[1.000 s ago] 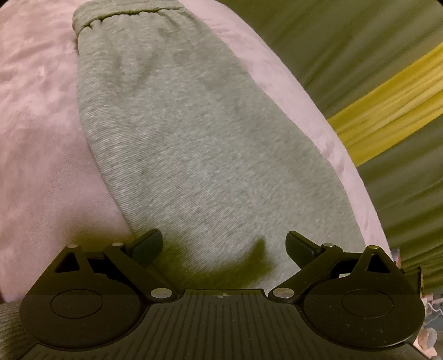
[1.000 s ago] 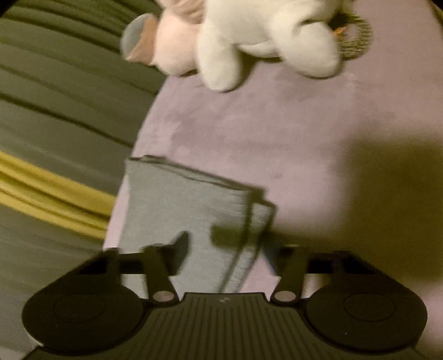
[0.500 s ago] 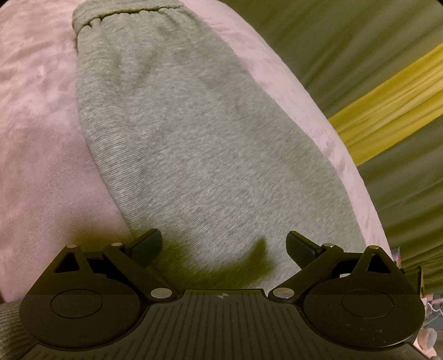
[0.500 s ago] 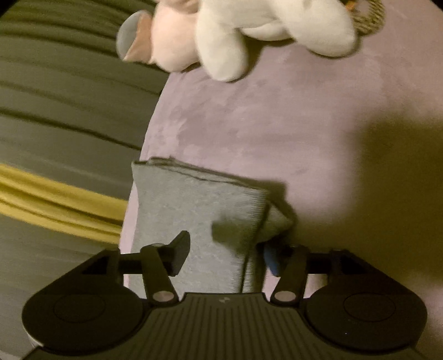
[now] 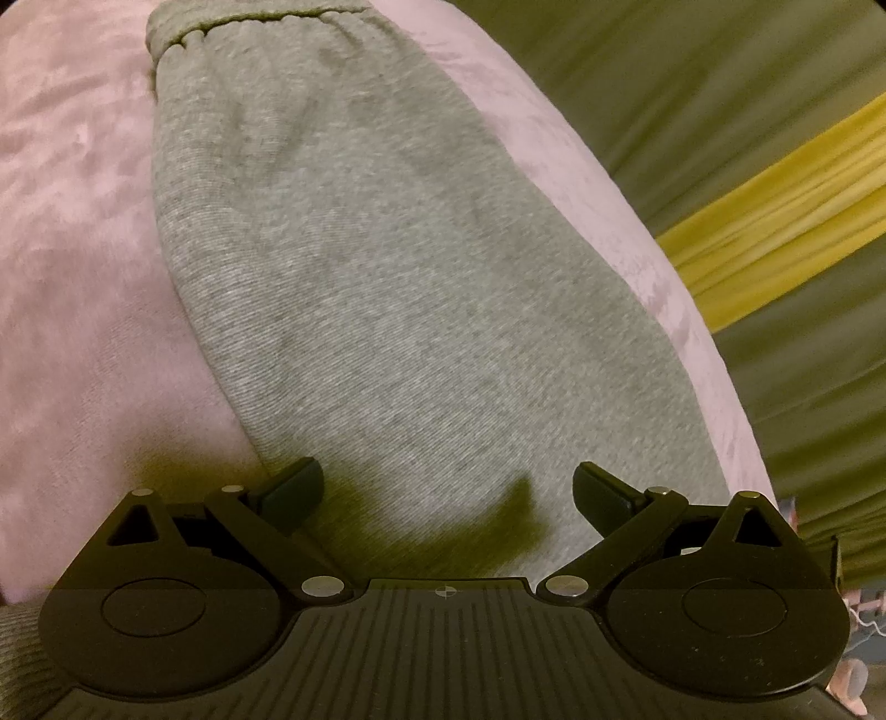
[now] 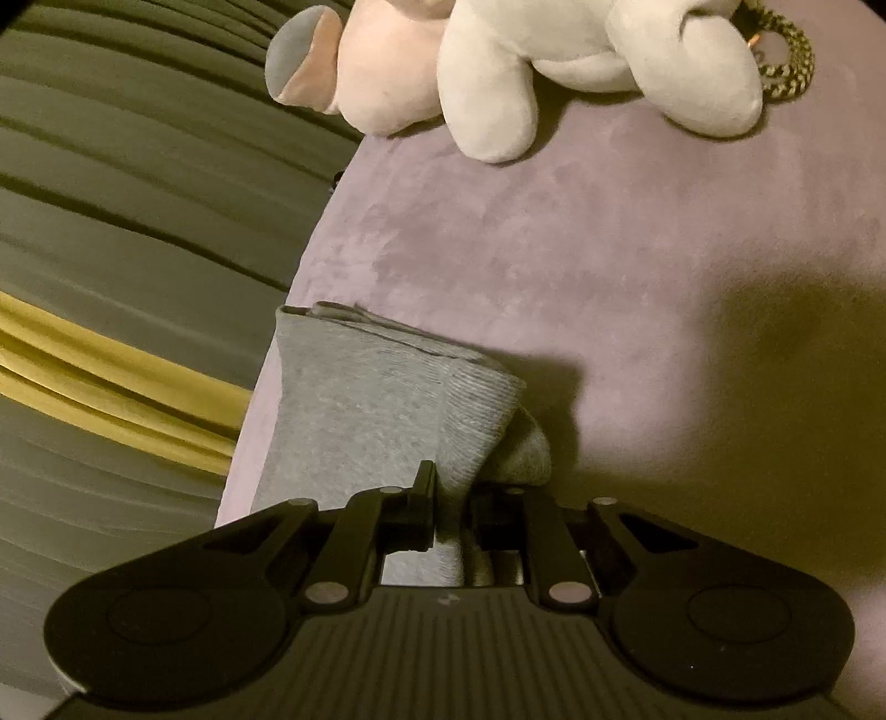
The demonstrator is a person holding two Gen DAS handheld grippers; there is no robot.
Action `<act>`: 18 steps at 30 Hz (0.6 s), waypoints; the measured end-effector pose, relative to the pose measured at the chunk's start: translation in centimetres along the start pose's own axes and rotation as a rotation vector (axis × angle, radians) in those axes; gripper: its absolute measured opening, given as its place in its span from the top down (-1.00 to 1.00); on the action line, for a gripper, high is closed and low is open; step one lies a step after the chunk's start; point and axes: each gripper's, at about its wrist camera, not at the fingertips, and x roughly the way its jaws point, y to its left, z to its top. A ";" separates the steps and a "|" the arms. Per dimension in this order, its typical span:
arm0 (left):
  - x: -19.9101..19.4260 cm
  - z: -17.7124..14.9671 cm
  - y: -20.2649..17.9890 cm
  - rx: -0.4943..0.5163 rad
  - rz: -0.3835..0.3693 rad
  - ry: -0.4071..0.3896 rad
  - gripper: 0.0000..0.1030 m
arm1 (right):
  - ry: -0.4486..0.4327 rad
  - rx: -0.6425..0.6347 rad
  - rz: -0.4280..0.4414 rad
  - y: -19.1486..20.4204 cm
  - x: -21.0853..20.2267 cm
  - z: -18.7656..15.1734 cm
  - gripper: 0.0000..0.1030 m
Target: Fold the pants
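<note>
Right gripper (image 6: 451,509) had its jaws closing on the cuffed end of the grey pants (image 6: 387,410), a bunched ridge of the fabric pinched up between the two black fingers (image 6: 422,512) and the cuff's corner puffing out just beyond them. That leg end lay stacked in layers on the lilac cover (image 6: 581,260), close to its edge, where a dark pleated fabric with a yellow band (image 6: 111,360) dropped away alongside. Farther up the cover, well apart from the pants, a white and pink plush toy (image 6: 554,61) lay flopped, with what looked like a braided cord loop (image 6: 786,66) beside it, though the corner of the view was too cramped to be sure. Over on the other side, the left gripper (image 5: 448,490) hung just above the broad grey body of the pants (image 5: 387,277), jaws spread wide and gripping nothing, its shadow falling on the cloth between them. From there the pants ran flat across the cover to the gathered waistband (image 5: 249,22) at the far end.
</note>
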 end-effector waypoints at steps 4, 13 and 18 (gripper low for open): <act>0.0 0.0 0.0 0.000 0.000 0.000 -0.96 | 0.003 0.026 -0.005 -0.2 0.1 0.0 0.69; -0.1 -0.1 0.2 -0.011 -0.010 0.003 -0.96 | -0.128 -0.328 -0.043 9.9 -2.4 -2.4 0.79; -0.3 0.0 0.6 -0.051 -0.034 0.003 -0.96 | -0.112 -0.917 0.167 23.2 -4.0 -13.4 0.79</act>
